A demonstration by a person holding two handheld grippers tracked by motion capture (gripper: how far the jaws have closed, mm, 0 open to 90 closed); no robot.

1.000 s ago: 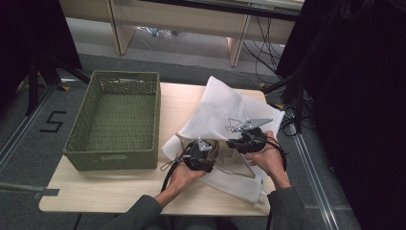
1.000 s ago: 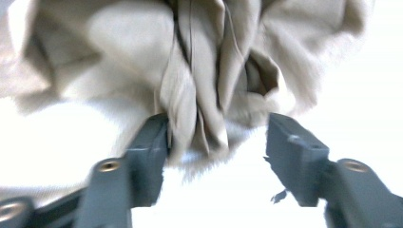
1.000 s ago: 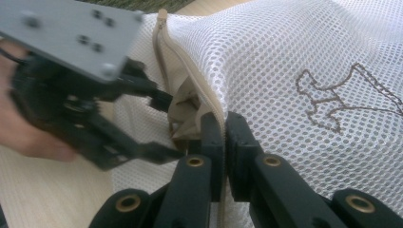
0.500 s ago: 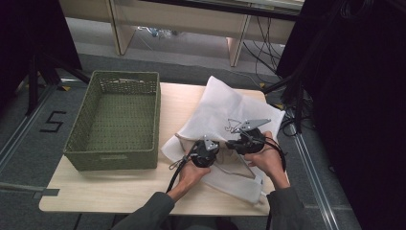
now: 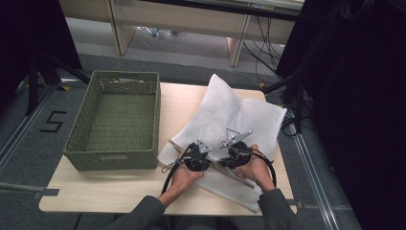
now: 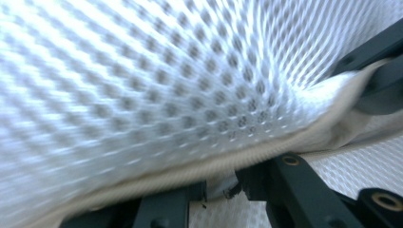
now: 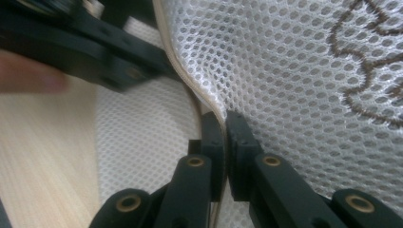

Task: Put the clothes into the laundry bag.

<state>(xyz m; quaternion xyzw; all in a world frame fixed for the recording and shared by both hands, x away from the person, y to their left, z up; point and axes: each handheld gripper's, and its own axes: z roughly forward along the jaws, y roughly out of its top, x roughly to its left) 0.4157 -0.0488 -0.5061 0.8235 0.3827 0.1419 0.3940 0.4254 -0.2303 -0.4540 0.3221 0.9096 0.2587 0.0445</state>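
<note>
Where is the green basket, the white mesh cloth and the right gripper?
green basket [image 5: 115, 160], high view, on its near wall.
white mesh cloth [image 5: 230, 108], high view, on its raised upper fold.
right gripper [image 7: 224, 124], right gripper view, between its fingertips, pinching the cloth's edge.

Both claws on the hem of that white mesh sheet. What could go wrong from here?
1. The right claw pinches only the thin piped hem of the white mesh sheet; a pull could slip it free.
2. The left claw has just been opening and the hem sits loosely between its jaws, so that side may drop.
3. The sheet lies close beside the green basket; dragging it could snag or nudge the rim.
</note>
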